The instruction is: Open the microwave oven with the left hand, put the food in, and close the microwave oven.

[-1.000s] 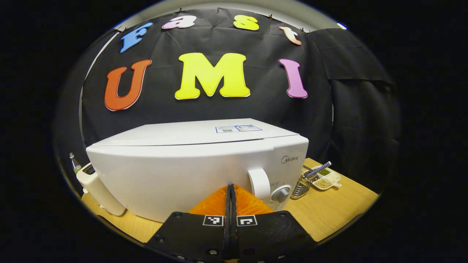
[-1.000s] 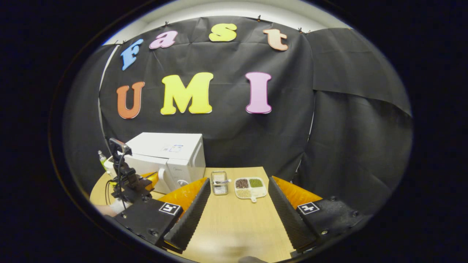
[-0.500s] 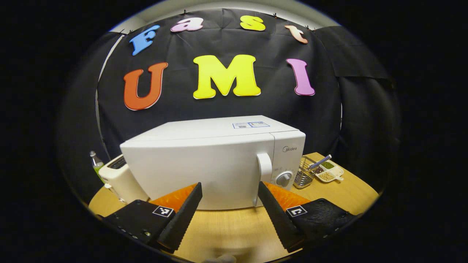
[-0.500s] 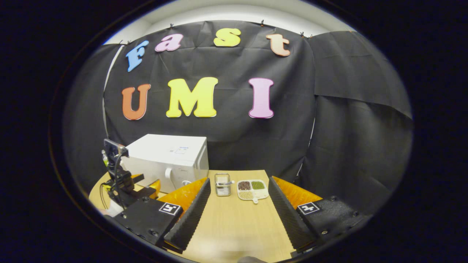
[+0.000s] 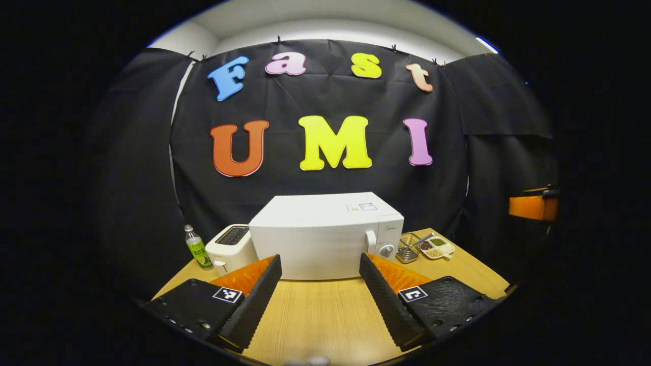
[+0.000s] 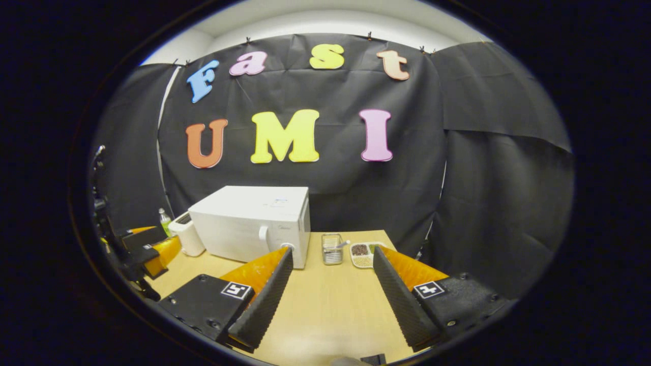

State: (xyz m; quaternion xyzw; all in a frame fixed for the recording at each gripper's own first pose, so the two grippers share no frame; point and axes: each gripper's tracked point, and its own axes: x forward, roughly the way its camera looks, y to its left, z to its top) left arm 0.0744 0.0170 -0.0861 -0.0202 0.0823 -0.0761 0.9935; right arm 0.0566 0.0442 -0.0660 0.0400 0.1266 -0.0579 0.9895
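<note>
Clearly the microwave oven [image 5: 325, 236] is the heavy, rigid piece: it sits shut at the back of the table [image 5: 320, 315], unlikely to slide. Its door handle [image 5: 371, 242], a stiff vertical bar beside the dial [image 5: 387, 250], looks the place to grip. Both the left gripper [image 5: 320, 274] and right gripper [image 6: 333, 267] hang spread and empty, well short.
</note>
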